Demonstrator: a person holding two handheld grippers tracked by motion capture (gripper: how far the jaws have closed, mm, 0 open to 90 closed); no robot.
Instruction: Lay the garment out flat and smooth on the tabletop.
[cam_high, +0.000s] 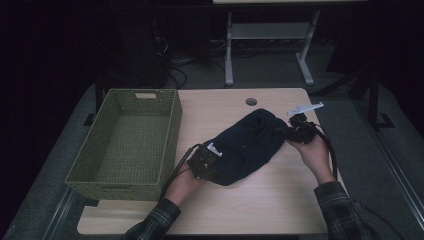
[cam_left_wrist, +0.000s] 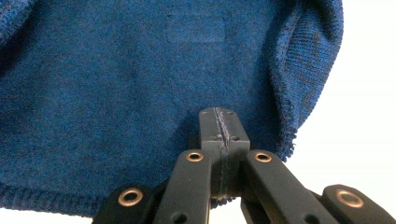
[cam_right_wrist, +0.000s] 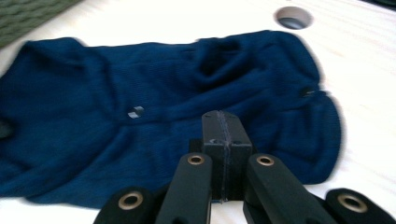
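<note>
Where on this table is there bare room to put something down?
Bare wood lies along the near edge of the table, between the two forearms, and at the far side around the round hole. The green basket is empty too. The middle is crowded: the blue garment lies there with both hand-held grippers on it.

The navy knit garment (cam_left_wrist: 140, 93) runs off three picture edges, and motion blurs it in the right gripper view.
</note>
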